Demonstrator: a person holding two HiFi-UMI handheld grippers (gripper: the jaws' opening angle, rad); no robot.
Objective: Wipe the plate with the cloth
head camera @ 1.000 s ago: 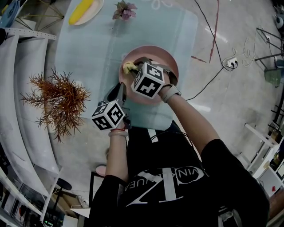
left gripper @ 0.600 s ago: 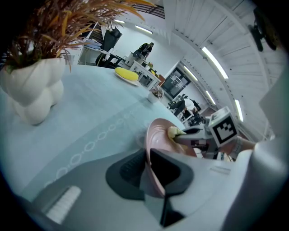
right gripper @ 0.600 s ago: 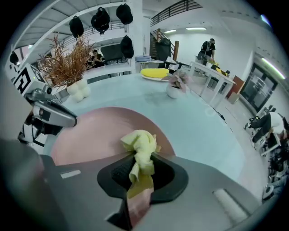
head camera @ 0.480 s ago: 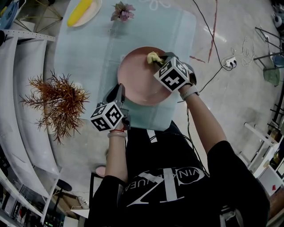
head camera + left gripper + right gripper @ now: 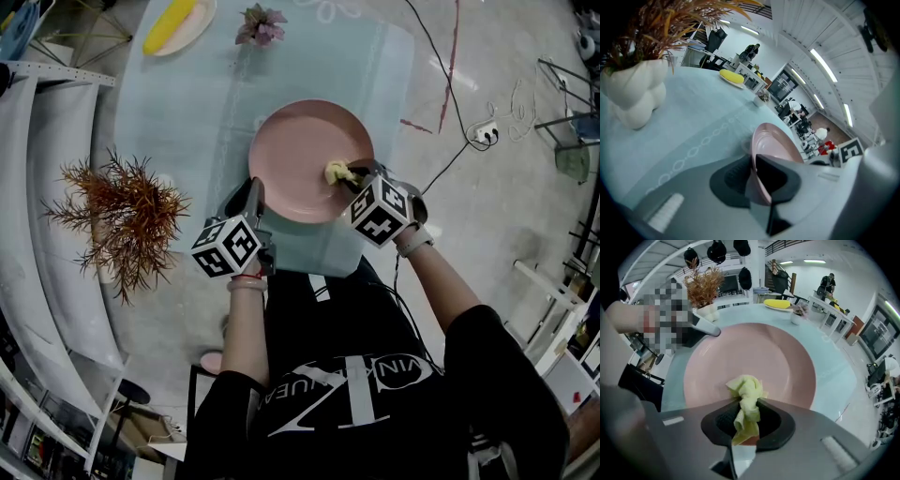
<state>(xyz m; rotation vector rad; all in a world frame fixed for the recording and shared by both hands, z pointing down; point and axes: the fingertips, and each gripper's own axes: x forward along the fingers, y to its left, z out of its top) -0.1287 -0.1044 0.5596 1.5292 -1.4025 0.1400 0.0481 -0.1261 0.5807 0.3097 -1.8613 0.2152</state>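
Observation:
A round pink plate point(image 5: 305, 150) lies on the pale blue table point(image 5: 187, 103). My left gripper point(image 5: 253, 195) is shut on the plate's near-left rim; the rim point(image 5: 761, 187) runs edge-on between its jaws in the left gripper view. My right gripper point(image 5: 352, 178) is shut on a bunched yellow cloth point(image 5: 337, 172), which rests on the plate's near-right part. In the right gripper view the cloth point(image 5: 746, 397) sticks out from the jaws onto the plate point(image 5: 754, 357).
A white vase with dry orange-brown branches point(image 5: 122, 214) stands left of the plate. A small flower pot point(image 5: 261, 22) and a dish holding a yellow object point(image 5: 174, 22) sit at the table's far side. Cables and a power strip point(image 5: 486, 133) lie on the floor to the right.
My right gripper has swept the cloth from the plate's far-left, across its far side, round to its near-right part. The left gripper has stayed on the rim.

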